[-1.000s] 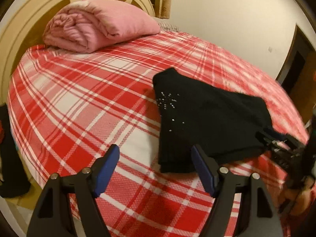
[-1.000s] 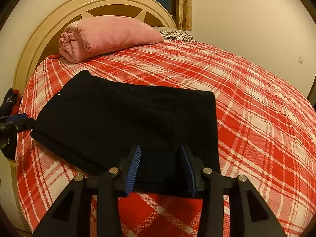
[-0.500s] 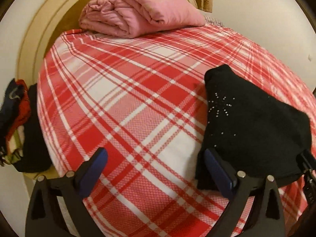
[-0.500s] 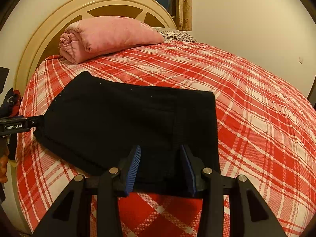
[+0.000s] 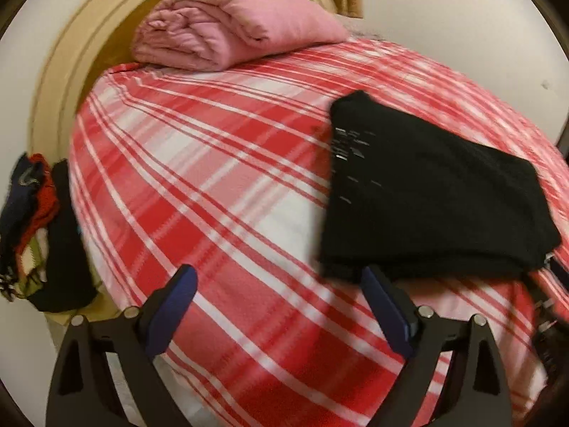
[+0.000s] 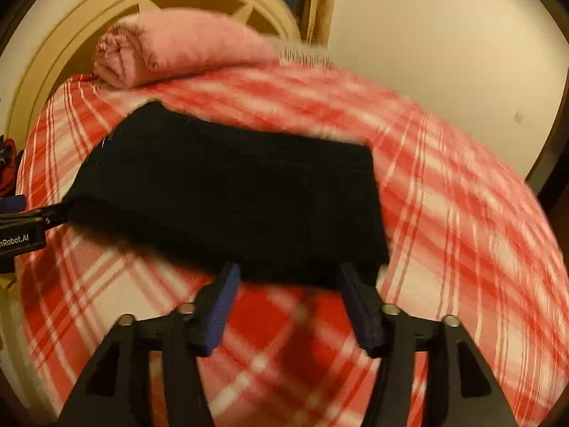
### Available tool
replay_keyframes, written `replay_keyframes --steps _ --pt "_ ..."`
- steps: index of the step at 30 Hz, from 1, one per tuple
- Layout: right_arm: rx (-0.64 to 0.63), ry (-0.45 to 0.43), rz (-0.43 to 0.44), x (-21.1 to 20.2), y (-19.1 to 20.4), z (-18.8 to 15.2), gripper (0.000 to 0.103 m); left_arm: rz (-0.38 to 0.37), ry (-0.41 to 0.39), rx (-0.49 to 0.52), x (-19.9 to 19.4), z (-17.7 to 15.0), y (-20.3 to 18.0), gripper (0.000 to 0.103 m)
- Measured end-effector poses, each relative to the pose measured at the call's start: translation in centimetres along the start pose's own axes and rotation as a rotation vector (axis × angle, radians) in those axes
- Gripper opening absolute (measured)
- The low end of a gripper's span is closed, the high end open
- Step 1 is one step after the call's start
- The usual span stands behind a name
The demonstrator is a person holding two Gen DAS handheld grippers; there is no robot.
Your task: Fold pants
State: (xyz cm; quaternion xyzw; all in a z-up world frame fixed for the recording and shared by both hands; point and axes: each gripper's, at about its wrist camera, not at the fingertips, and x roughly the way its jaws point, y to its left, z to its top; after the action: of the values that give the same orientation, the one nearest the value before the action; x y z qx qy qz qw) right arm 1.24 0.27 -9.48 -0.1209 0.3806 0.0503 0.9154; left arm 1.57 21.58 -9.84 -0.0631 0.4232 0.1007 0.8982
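Black pants folded into a compact rectangular stack, lying flat on the bed over the red-and-white plaid cover; small pale studs visible near the stack's left edge in the left wrist view, smeared by motion blur. Left gripper spread wide above bare plaid, nothing between the blue pads; right-hand pad just beside the near left corner of the stack, contact not discernible. Jaws just opening then easing in slightly. Right gripper at a middling spread, jaws just opening, tips at the near edge of the pants on the right half of the stack; fabric edge sits at or just beyond the pads, not pinched. Same left gripper seen in the right wrist view at the far left border, its tip at the stack's left corner. Right gripper partly seen at the right border of the left wrist view, at the stack's near right corner. Rolled pink blanket at the head of the bed, against the cream arched headboard, well apart from the pants. Dark and red clothing pile beside the bed on the left. Both views blurred.
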Motion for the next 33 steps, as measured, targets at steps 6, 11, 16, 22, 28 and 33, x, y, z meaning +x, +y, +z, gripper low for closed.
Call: replay_keyframes --steps 6,11,16,22,28,33 --pt "0.265 0.087 0.153 -1.5 -1.4 -2.7 0.062 -0.030 -0.094 0.094 -3.5 -1.4 -2.1 0.095" --pt "0.279 0.015 0.160 -4.5 -0.7 -3.0 0.063 -0.014 -0.185 0.161 -5.9 -2.1 -3.0 0.096" --pt "0.224 0.032 0.074 -5.4 1.0 -3.6 0.063 -0.046 -0.127 0.194 -6.0 -3.0 -3.5 0.096" --pt "0.249 -0.062 0.041 -9.7 0.4 -3.7 0.063 -0.054 -0.199 0.233 -9.2 -3.9 -4.0 0.096" --pt "0.255 -0.246 -0.039 -16.1 0.2 -3.2 0.068 -0.109 -0.351 0.235 -15.1 -3.8 -4.0 0.103" --pt "0.276 -0.371 -0.074 -21.1 0.4 -3.3 0.072 -0.106 -0.461 0.251 -19.0 -4.2 -4.0 0.103"
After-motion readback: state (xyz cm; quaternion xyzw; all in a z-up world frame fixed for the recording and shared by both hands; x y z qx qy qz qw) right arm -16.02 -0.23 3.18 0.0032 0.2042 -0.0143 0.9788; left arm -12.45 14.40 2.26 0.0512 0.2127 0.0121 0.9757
